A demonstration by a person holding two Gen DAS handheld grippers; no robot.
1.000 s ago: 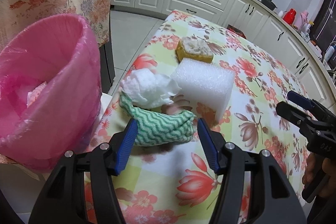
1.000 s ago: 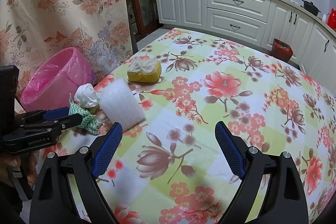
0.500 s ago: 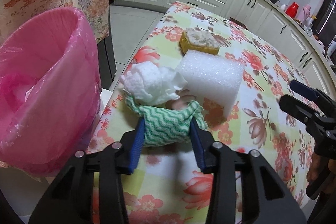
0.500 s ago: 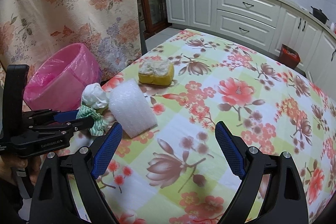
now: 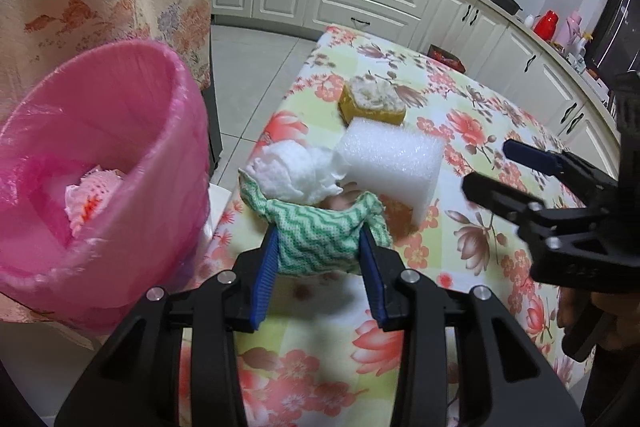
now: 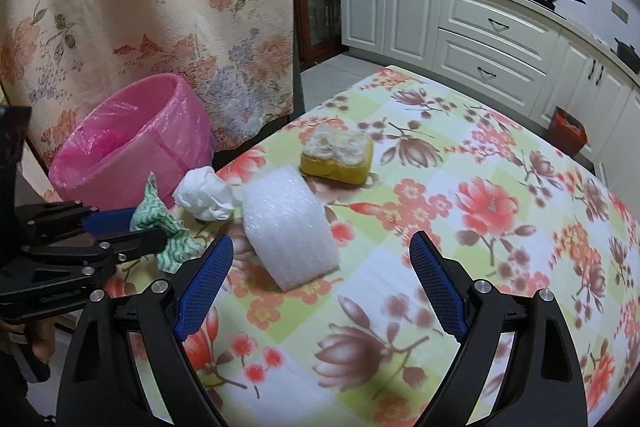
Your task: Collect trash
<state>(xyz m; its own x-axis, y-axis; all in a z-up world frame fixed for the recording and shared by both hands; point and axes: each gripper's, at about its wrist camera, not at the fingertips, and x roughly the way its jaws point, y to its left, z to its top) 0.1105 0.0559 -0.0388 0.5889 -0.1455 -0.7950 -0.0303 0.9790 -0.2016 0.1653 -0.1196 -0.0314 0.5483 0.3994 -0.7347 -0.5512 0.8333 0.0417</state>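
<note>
Gripping the green-and-white zigzag-patterned cloth (image 5: 320, 243), the left gripper (image 5: 318, 267) has its two blue-padded jaws clenched against the cloth's sides, with the bundle bulging forward out of the jaws near the edge of the floral-print tablecloth-covered table (image 5: 460, 211). Ends of the cloth stick out on both sides of the jaws. Whether the cloth is clear of the table surface cannot be told. Just ahead of the jaws, a crumpled white paper tissue (image 5: 294, 173) lies touching the far edge of the cloth. Ahead and to the right of the jaws stands a white foam block (image 5: 394, 159), just beside the tissue, and beyond it rests a yellow sponge with a pale worn top (image 5: 374, 99). To the left of the jaws, off the table edge, sits a pink bin lined with a pink plastic bag (image 5: 132, 155); a pale pink crumpled item (image 5: 94, 195) lies inside. The right gripper (image 6: 322, 279) holds nothing, its jaws released and spread wide above the tablecloth. The foam block (image 6: 290, 227) lies directly ahead, between those jaws and the sponge (image 6: 338, 157), not touched by either pad. The left gripper (image 6: 124, 231) with the cloth (image 6: 168, 231) appears to the left of the right jaws.
</note>
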